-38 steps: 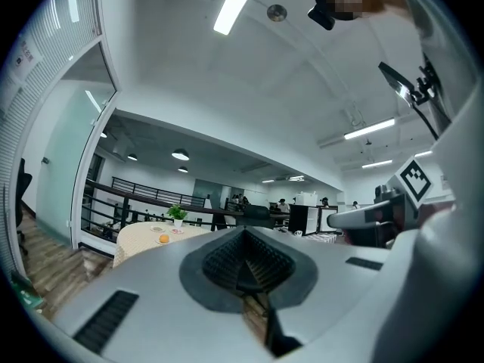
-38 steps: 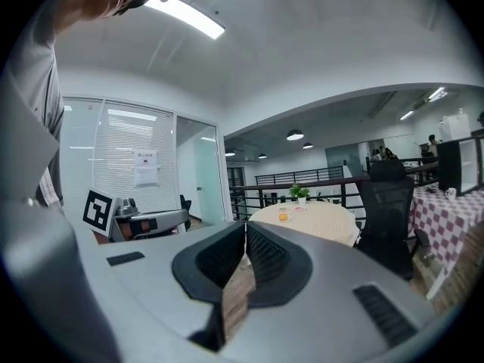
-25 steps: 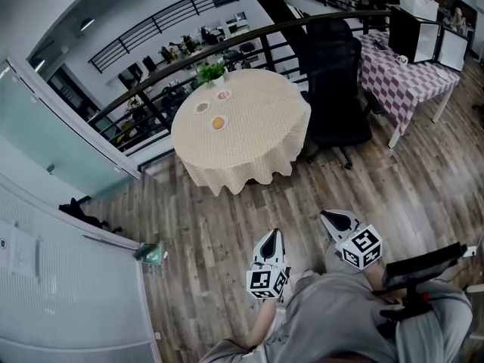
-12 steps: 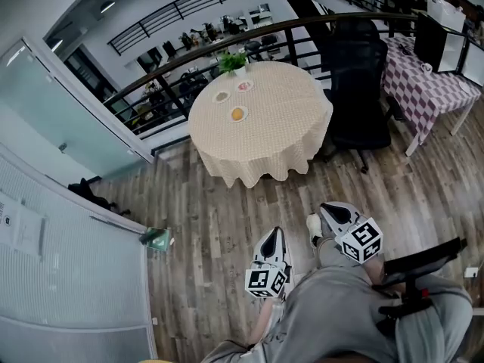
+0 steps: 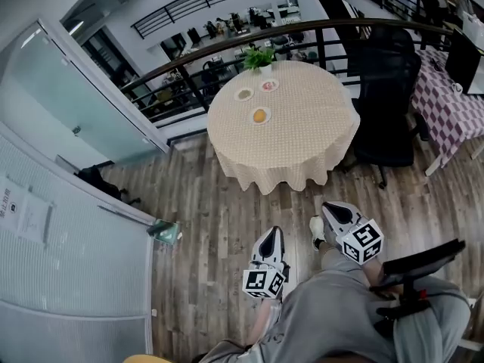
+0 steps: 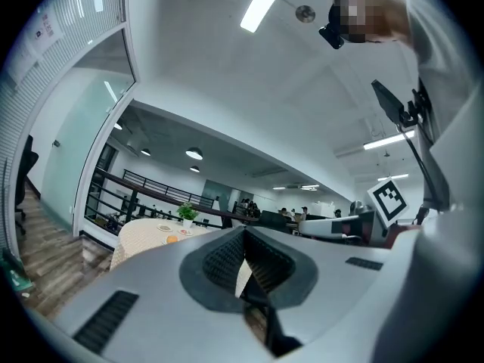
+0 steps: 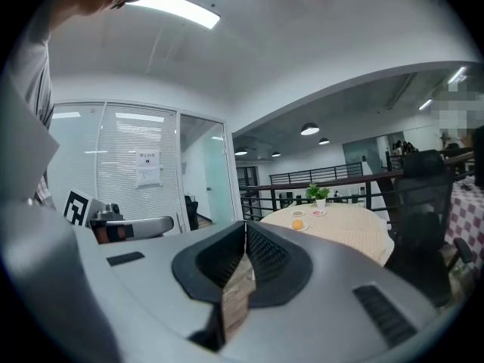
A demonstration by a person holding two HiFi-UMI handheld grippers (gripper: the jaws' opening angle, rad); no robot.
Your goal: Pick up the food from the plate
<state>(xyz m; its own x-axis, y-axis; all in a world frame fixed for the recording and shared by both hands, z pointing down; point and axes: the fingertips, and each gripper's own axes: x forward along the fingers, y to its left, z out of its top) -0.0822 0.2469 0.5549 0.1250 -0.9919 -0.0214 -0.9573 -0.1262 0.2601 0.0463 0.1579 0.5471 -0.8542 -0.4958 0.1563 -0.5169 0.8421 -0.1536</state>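
Note:
A round table (image 5: 302,138) with a beige cloth stands far ahead. It carries a plate with orange food (image 5: 259,116), two more small plates (image 5: 243,94) and a potted plant (image 5: 259,57). My left gripper (image 5: 272,235) and right gripper (image 5: 330,209) hang low by the person's legs over the wooden floor, well short of the table. Both are shut with nothing in them. The left gripper view has its shut jaws at the bottom and the orange food (image 6: 172,239) small and distant. The right gripper view also catches the orange food (image 7: 298,224) on the table (image 7: 344,229).
A black office chair (image 5: 386,89) stands right of the round table, with a checkered table (image 5: 454,123) beyond it. A railing (image 5: 227,44) runs behind. Glass partitions (image 5: 68,119) line the left. A green object (image 5: 166,233) and a black bag (image 5: 98,178) lie on the floor.
The view has advanced and turned: the round table has shifted right and sits nearer in the head view. Both grippers stay low by the legs, shut.

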